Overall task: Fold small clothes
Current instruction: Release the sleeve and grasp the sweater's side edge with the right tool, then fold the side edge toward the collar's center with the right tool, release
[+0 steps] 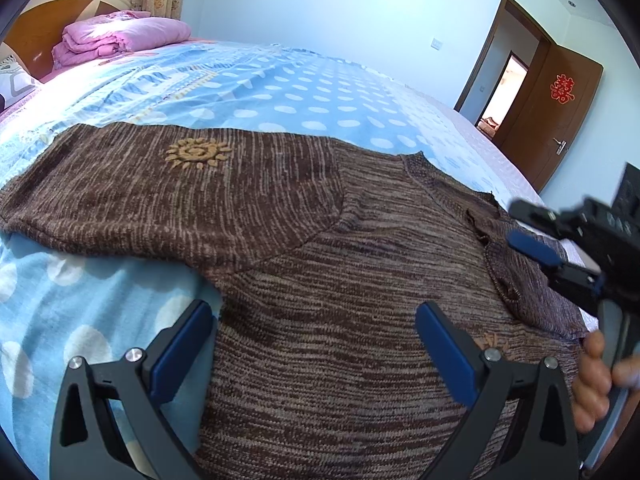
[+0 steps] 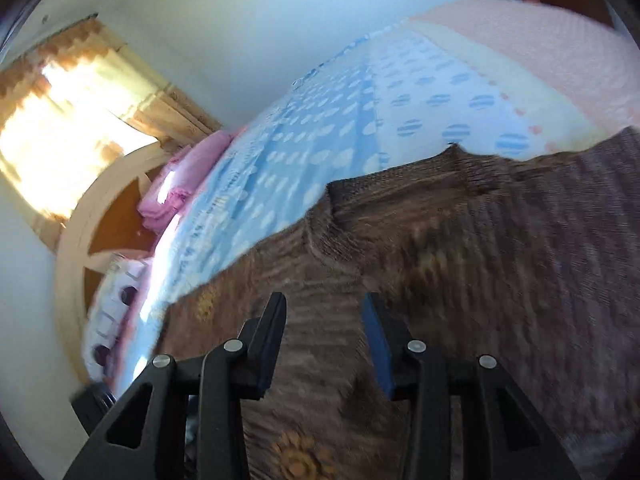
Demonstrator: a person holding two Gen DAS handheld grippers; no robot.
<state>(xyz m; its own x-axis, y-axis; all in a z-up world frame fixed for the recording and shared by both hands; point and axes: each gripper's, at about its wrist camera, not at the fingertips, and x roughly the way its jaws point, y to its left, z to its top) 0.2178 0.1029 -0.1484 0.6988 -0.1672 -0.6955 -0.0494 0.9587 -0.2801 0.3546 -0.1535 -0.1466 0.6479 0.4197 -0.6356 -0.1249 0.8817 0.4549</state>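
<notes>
In the left wrist view, a brown knitted sweater [image 1: 320,280] lies spread over a bed [image 1: 280,96] covered in blue fabric with white dots, filling the middle and lower part of the frame; one sleeve, bearing a yellow sun motif [image 1: 197,153], is folded across towards the left. The left gripper [image 1: 316,332] sits at the bottom centre, its blue-padded fingers [image 1: 444,348] spread wide over the sweater's lower body with nothing between them. At the right edge, the right gripper [image 1: 532,236] hangs over the sweater's collar area, a hand [image 1: 596,380] on its handle below; its fingers stand apart, and whether they touch the knit is unclear. A folded pink blanket [image 1: 124,36] rests at the upper left, and an open brown door [image 1: 560,108] shows at the upper right. In the right wrist view, blurred and tilted, the right gripper [image 2: 324,316] points from the bottom centre over the sweater [image 2: 460,260], its fingers [image 2: 376,344] partly spread and holding nothing. The dotted bed [image 2: 320,128] runs diagonally above, with the curtained window [image 2: 72,120] at the left.
</notes>
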